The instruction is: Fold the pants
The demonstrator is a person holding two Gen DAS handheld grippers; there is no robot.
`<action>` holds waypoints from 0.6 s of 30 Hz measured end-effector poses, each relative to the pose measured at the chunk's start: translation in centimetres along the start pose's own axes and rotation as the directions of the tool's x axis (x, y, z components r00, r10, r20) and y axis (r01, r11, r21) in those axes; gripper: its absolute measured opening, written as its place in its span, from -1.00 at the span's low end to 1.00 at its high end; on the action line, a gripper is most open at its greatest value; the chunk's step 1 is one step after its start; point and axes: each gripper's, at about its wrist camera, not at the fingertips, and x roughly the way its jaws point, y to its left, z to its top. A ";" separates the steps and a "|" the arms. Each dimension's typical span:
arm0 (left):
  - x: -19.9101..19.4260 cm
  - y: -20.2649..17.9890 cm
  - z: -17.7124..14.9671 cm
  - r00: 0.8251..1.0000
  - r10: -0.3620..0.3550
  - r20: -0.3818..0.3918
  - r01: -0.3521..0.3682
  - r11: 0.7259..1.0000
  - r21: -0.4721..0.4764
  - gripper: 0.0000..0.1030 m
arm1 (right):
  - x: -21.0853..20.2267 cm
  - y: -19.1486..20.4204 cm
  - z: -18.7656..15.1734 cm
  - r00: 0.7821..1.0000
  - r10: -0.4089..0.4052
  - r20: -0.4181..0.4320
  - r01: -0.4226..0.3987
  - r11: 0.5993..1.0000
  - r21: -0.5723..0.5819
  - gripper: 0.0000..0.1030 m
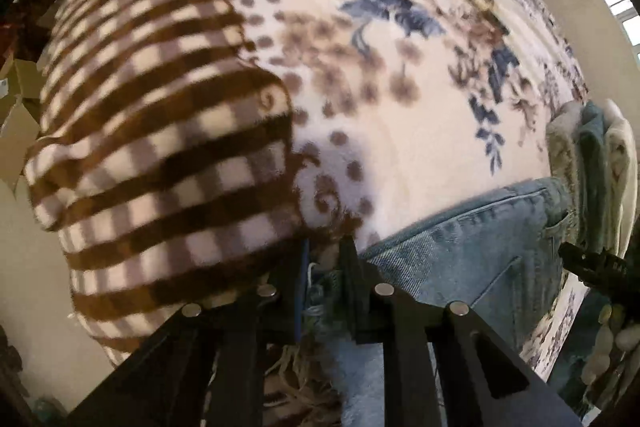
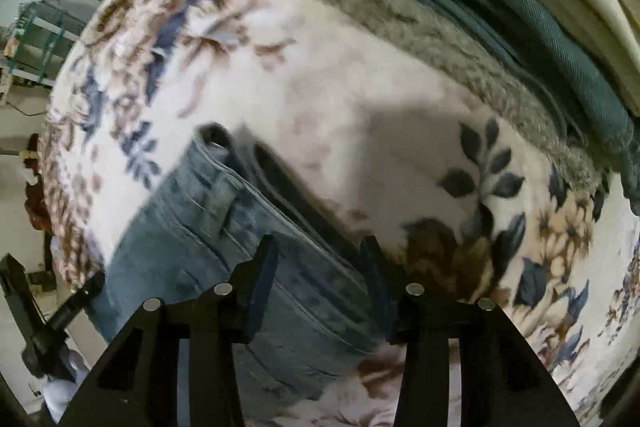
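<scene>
- The left gripper (image 1: 323, 259) has its fingers pinched on the frayed hem of the jeans (image 1: 468, 247).
- The jeans lie folded on the floral blanket (image 1: 400, 75) of the bed, near its edge.
- The right gripper (image 2: 318, 259) hovers over the jeans (image 2: 224, 227), fingers spread.

The pants (image 2: 224, 251) were faded blue denim, coarse-woven with raised stitched seams. Under them lay a fuzzy, matt fleece blanket (image 1: 400, 131), floral-printed, with a brown-checked fleece part (image 1: 160, 155). The folded pile (image 2: 500, 39) showed grey plush, teal twill and smooth cream cloth. Both tongs (image 2: 318, 259) looked matt black plastic with shiny metal studs (image 2: 415, 289).
</scene>
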 end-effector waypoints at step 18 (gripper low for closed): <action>-8.0 0.4 -7.4 0.993 -0.092 0.067 0.104 0.973 -0.204 0.59 | -1.3 -6.8 -9.5 0.977 0.212 0.016 -0.211 0.958 0.192 0.60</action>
